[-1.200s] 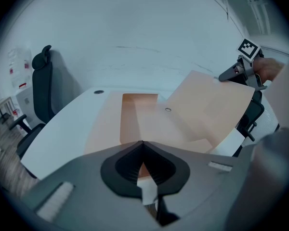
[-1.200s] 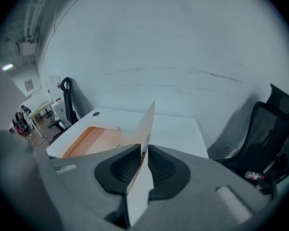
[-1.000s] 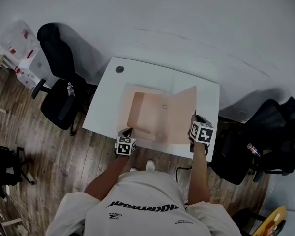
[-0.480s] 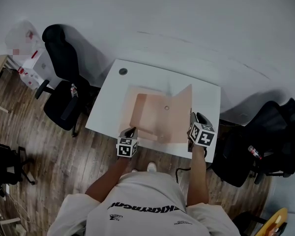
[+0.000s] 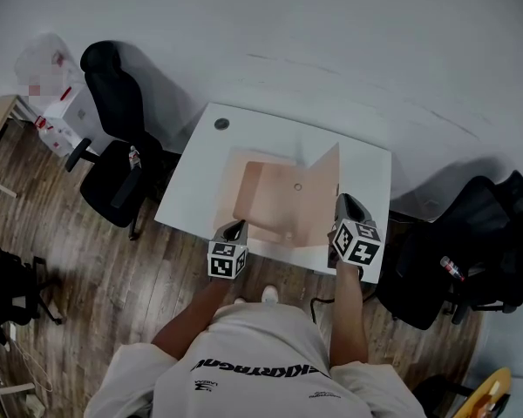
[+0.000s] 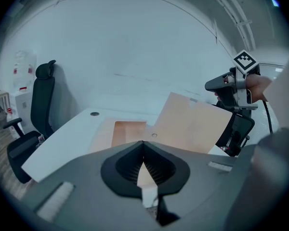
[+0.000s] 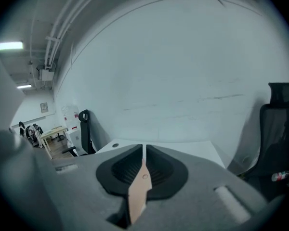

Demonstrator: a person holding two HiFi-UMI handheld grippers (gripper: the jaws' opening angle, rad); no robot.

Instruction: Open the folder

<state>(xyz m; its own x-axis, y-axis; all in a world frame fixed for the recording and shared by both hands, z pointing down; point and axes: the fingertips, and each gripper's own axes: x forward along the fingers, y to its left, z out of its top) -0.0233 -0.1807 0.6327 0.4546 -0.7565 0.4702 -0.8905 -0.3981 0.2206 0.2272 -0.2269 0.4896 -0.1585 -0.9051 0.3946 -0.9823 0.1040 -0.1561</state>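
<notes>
**Left tool** (image 5: 237,227): lower centre-left of the head view, at the near edge of the white rectangular surface (image 5: 196,177). Its own view shows the jaws drawn together on a thin sliver of card. This is the near-left edge of the pale orange card folder (image 5: 275,200). Judged: this tool anchors the left leaf.

**Folder:** centre of the frame, on the surface. The left leaf lies low, and whether its near edge is lifted cannot be told. A darker orange rectangle shows inside. The right-hand cover (image 5: 321,194) stands tilted up at centre-right, so the folder is partly open.

**Right tool** (image 5: 342,202): lower centre-right. Its jaws have just been closing and clamp the cover's near edge. The card is plainly between them in its own view.

**Handling, judged:** light, thin, flexible card. It is likely to bow rather than stay rigid, and its smooth face may slip from a shallow pinch. The best hold is an edge near a corner, seated deep in the pads, with the opposite leaf restrained. Creasing is the chief risk.
</notes>
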